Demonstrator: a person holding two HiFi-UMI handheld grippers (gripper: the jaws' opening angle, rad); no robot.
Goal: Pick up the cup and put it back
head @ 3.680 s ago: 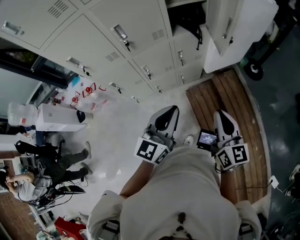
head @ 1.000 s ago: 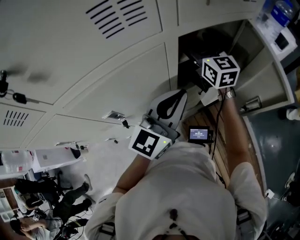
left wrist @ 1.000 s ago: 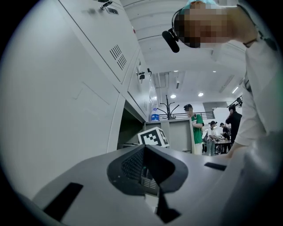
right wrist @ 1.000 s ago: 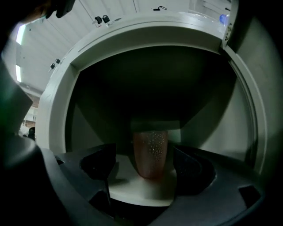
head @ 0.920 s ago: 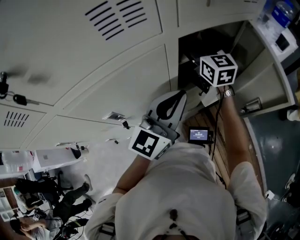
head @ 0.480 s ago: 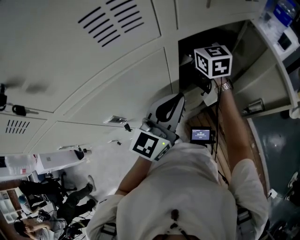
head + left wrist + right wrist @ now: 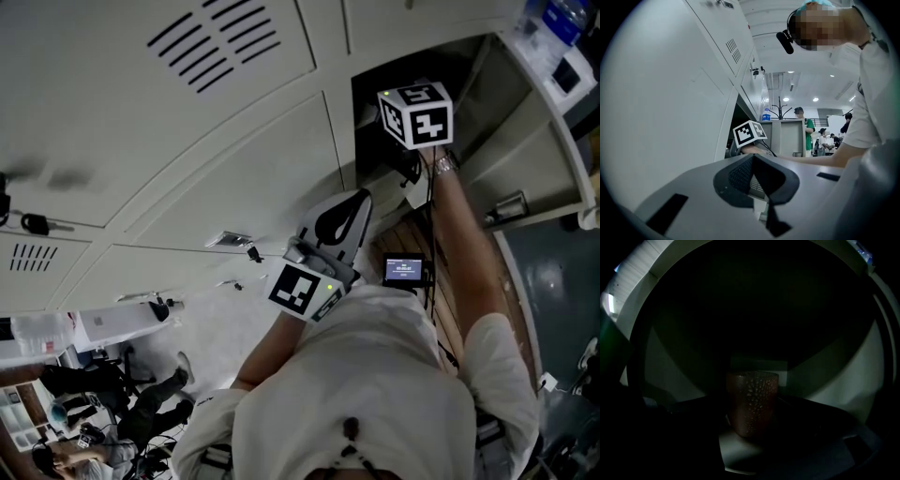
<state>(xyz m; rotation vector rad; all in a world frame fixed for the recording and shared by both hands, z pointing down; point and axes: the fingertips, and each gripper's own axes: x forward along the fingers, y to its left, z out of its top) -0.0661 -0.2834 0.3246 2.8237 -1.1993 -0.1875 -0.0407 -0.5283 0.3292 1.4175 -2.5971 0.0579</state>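
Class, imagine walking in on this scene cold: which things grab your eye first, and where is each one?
A brownish dimpled glass cup stands upright in the dark open locker, between the jaws of the right claw, which have just been closing slightly. The black-and-white marker cube on that claw hangs at the locker's mouth, amid pale grey locker doors.

The left tongs, jaws together, point toward a marker cube at an open locker.

We face a wall of pale metal lockers with slotted vents; one open compartment lies dark. Below us, wooden boards meet a pale floor. Ceiling lights glow beyond.
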